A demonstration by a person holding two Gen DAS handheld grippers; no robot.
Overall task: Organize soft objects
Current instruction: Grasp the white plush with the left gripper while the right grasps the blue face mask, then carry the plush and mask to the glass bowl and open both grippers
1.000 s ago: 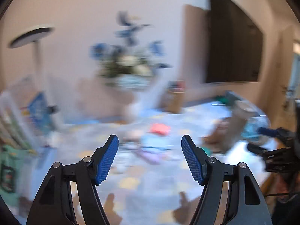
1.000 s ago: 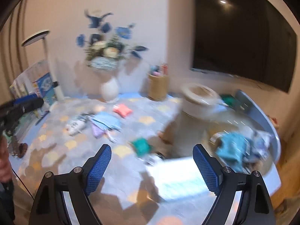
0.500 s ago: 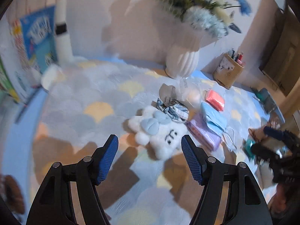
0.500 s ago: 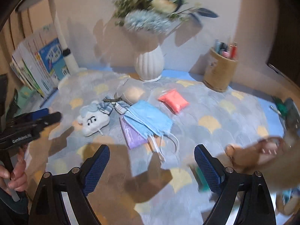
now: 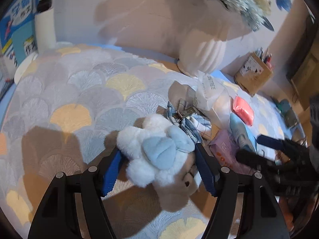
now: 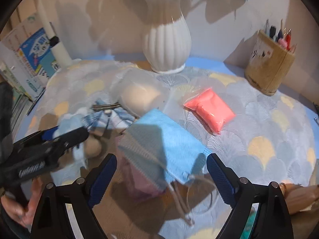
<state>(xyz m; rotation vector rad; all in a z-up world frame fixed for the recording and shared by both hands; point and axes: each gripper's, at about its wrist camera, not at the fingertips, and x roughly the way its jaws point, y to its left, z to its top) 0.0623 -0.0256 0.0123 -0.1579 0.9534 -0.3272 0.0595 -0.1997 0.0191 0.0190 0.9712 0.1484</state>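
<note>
Since half a second ago, both grippers have dropped closer to the pile, and the plush now sits between our left fingers instead of ahead of them. Listing largest to smallest: the scallop-patterned tablecloth (image 5: 83, 91) is bearing everything; the white ribbed vase (image 6: 167, 45) and the wooden pen holder (image 6: 269, 67) are standing at the back, well apart from our work. The white and blue plush toy (image 5: 157, 155) is lying between the pads of the left gripper (image 5: 157, 169), whose jaws are standing wide, flanking the toy but not yet squeezing it. The blue face masks (image 6: 161, 141) are lying ahead of the right gripper (image 6: 159, 177), likewise spread wide and holding nothing, with the mask loops trailing under it. A lilac packet (image 5: 225, 149) is lying beside and partly beneath the masks; a bagged beige puff (image 6: 139, 95) and a plaid bow (image 6: 111, 117) are touching at mid-pile; a pink packet (image 6: 209, 109) is lying apart to the right. To do this step well, we are judging that the left pads should be closing across the plush's body, below the blue bow on it, deep enough that fur alone is not pinched, and lifting straight so the plaid bow just beside it is not dragged along.
</note>
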